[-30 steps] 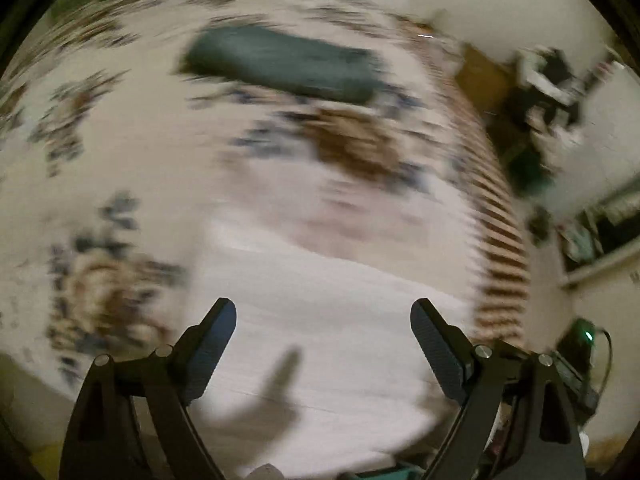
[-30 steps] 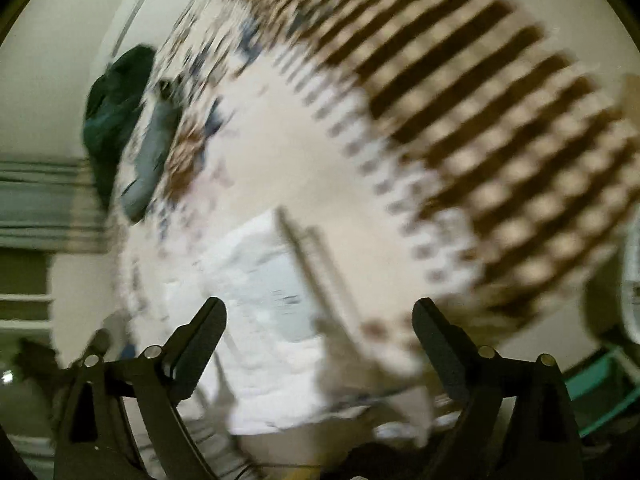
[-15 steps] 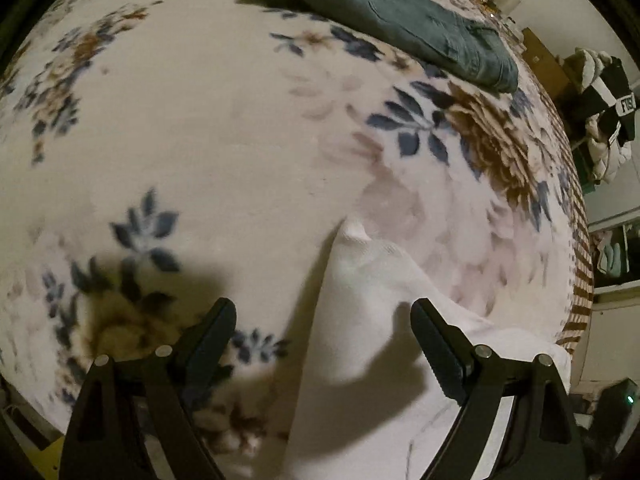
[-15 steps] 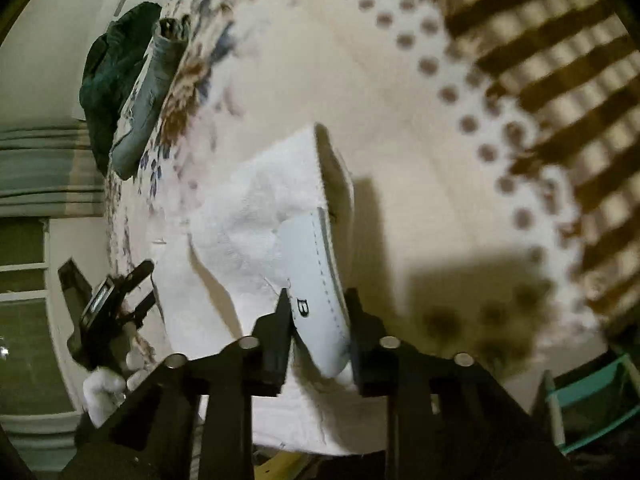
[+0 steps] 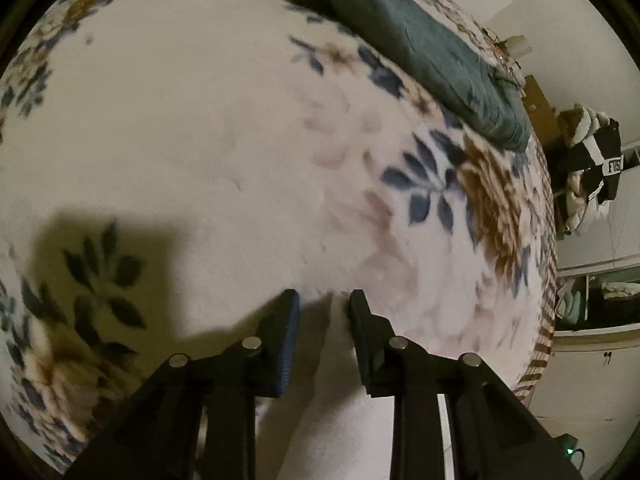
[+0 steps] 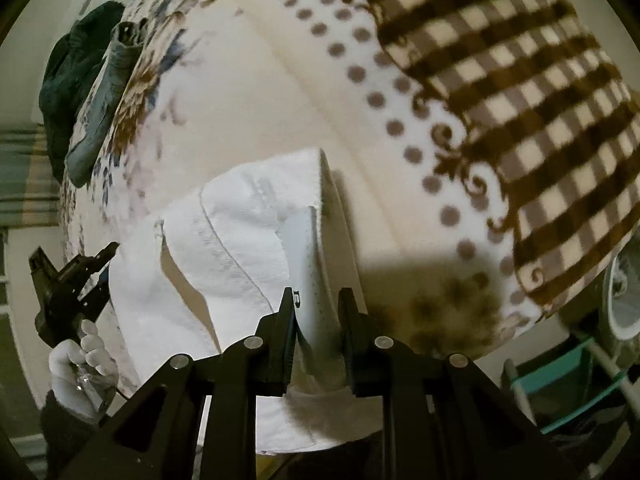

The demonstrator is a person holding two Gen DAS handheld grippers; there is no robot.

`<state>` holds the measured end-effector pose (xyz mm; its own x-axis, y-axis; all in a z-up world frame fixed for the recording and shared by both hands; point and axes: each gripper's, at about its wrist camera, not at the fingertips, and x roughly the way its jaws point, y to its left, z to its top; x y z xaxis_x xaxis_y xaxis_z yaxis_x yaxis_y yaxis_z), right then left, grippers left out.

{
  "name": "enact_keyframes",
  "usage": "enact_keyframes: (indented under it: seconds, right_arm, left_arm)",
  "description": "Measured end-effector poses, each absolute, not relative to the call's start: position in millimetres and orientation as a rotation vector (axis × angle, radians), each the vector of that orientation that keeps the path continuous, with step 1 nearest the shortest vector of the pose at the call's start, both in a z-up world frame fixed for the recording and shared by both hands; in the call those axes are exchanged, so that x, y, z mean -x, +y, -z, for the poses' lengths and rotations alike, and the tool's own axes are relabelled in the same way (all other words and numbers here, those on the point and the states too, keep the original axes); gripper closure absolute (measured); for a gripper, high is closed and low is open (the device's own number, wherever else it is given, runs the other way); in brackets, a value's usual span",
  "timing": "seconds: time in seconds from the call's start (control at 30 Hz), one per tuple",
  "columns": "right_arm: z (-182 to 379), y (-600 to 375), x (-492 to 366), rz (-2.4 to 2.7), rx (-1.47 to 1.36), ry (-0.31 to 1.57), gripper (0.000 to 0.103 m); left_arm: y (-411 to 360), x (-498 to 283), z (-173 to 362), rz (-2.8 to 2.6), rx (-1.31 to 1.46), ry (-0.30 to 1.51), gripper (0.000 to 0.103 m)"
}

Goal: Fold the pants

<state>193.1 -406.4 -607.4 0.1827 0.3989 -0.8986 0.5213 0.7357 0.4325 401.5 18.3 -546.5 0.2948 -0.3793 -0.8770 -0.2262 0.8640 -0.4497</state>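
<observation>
The white pants [image 6: 224, 248], a soft nubbly fabric with stitched seams, lie partly folded on a plush blanket [image 6: 260, 92] printed with blue leaves, brown dots and a brown check border. The right gripper [image 6: 318, 300] is nearly closed, pinching a smooth pale band of the pants at their edge. The left gripper [image 5: 325, 302] is likewise narrowed onto a raised white fold [image 5: 332, 360], with a folded grey-green garment [image 5: 404, 40] lying well beyond.

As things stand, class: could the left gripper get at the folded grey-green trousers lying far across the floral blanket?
Probably not yet: the left gripper is shut on the white pants, and the grey-green trousers lie well beyond, though only open floral blanket lies between.
</observation>
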Motion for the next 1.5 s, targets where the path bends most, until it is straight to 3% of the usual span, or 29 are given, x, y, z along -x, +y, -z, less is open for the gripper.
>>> enact_keyframes:
  seconds: [0.07, 0.17, 0.27, 0.33, 0.4, 0.47, 0.5, 0.57, 0.63, 0.67, 0.7, 0.8, 0.9, 0.97, 1.03, 1.2, 1.23, 1.27, 1.5]
  right_arm:
    - [608, -411, -188, 0.084, -0.843, 1.447, 0.057]
    - [601, -424, -169, 0.095, -0.910, 1.424, 0.043]
    - [602, -431, -145, 0.086, -1.007, 1.402, 0.033]
    - [616, -429, -132, 0.087, -1.070, 1.422, 0.033]
    - [635, -423, -121, 0.098, -1.169, 1.434, 0.033]
    - [650, -415, -115, 0.060, -1.285, 1.389, 0.033]
    - [653, -410, -115, 0.038, -1.320, 1.352, 0.034]
    - [650, -400, -117, 0.068, -1.276, 1.318, 0.073]
    - [639, -397, -117, 0.112, -1.192, 1.303, 0.082]
    - [631, -398, -116, 0.144, -1.146, 1.291, 0.084]
    - [627, -399, -115, 0.163, -1.106, 1.293, 0.084]
    - [642, -404, -114, 0.155, -1.173, 1.309, 0.084]
    - [642, -410, -109, 0.087, -1.228, 1.277, 0.072]
    - [642, -409, -105, 0.011, -1.265, 1.253, 0.046]
    - [645, -402, -101, -0.033, -1.287, 1.237, 0.038]
    - [667, -376, -114, -0.102, -1.302, 1.244, 0.035]
    - [668, -371, -119, -0.105, -1.295, 1.240, 0.030]
    - [667, -368, -122, -0.112, -1.307, 1.215, 0.019]
    - [673, -343, -142, -0.200, -1.322, 1.212, 0.018]
  left_arm:
    - [19, -397, 533, 0.115, 0.538, 1.282, 0.080]
    - [16, -381, 513, 0.143, 0.546, 1.258, 0.079]
    - [12, -355, 504, 0.181, 0.590, 1.276, 0.071]
    - [0, -332, 510, 0.210, 0.615, 1.324, 0.061]
    - [-11, -314, 519, 0.231, 0.601, 1.368, 0.042]
    - [-26, -299, 527, 0.220, 0.518, 1.380, 0.036]
    - [-31, -297, 530, 0.210, 0.488, 1.383, 0.036]
    - [-32, -293, 536, 0.183, 0.437, 1.390, 0.036]
    - [-29, -293, 543, 0.166, 0.414, 1.409, 0.035]
    - [-26, -291, 546, 0.164, 0.416, 1.419, 0.030]
    - [-23, -290, 549, 0.166, 0.426, 1.428, 0.024]
    - [-20, -285, 551, 0.166, 0.392, 1.428, 0.021]
    - [-16, -283, 552, 0.175, 0.402, 1.427, 0.021]
    - [-12, -282, 556, 0.206, 0.472, 1.419, 0.021]
    - [-11, -281, 562, 0.220, 0.511, 1.424, 0.021]
    - [-18, -282, 572, 0.247, 0.535, 1.402, 0.018]
    - [-20, -284, 573, 0.250, 0.532, 1.402, 0.017]
    - [-21, -285, 575, 0.252, 0.532, 1.404, 0.017]
    - [-17, -289, 582, 0.290, 0.560, 1.402, 0.013]
